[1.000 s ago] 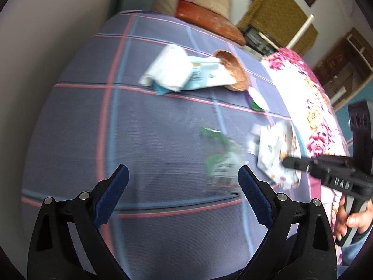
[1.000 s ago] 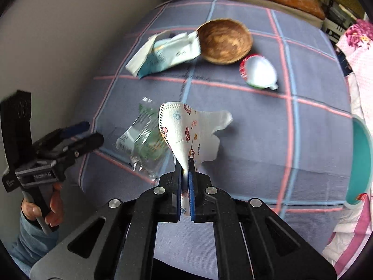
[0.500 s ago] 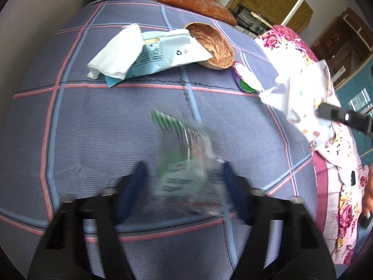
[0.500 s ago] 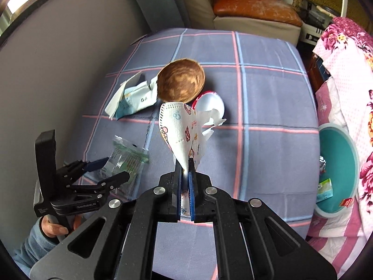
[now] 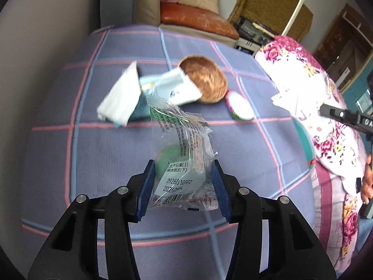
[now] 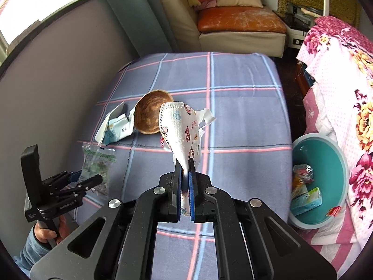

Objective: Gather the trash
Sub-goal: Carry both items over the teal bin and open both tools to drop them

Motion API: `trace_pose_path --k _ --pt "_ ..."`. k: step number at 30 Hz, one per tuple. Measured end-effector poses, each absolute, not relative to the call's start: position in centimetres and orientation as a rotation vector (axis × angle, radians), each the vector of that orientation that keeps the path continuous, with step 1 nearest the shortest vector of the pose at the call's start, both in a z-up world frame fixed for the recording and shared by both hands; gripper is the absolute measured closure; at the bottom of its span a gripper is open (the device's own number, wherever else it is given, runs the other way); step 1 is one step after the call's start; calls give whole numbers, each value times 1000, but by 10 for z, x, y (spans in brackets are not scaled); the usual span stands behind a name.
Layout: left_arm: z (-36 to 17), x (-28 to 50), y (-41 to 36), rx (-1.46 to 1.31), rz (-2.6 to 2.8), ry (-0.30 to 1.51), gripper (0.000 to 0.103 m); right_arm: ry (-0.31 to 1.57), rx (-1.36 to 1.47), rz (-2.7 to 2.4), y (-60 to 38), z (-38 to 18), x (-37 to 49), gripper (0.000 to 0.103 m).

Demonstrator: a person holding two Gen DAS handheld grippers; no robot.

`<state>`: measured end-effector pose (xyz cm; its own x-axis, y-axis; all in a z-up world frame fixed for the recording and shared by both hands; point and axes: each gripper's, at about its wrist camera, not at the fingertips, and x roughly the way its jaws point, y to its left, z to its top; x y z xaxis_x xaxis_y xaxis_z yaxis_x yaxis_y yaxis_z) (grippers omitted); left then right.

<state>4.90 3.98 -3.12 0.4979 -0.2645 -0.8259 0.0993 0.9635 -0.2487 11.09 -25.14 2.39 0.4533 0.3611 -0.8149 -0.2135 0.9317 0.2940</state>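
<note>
L jaws (image 5: 183, 187) on clear wrapper (image 5: 184, 154), R jaws (image 6: 184, 182) on mask (image 6: 180, 128), both above bedspread (image 6: 244, 116).

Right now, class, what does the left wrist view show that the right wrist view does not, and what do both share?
Only the left wrist view: the printed date label on the clear wrapper, and the white lid in full.

Only the right wrist view: the inside of the teal bin with trash already in it, and the window.

Both: the left hand-held gripper shut on the wrapper, the right hand-held gripper shut on the mask, the brown bowl, the blue packet, the checked cloth, the sofa.
</note>
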Motion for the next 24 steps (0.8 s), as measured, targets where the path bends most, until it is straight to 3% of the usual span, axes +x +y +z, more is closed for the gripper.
trace_pose_path --k 11,24 --pt "12 92 -33 -117 -299 965 54 962 255 270 -337 34 119 98" --pt "21 142 -160 0 -471 1000 54 927 382 124 -442 10 116 98"
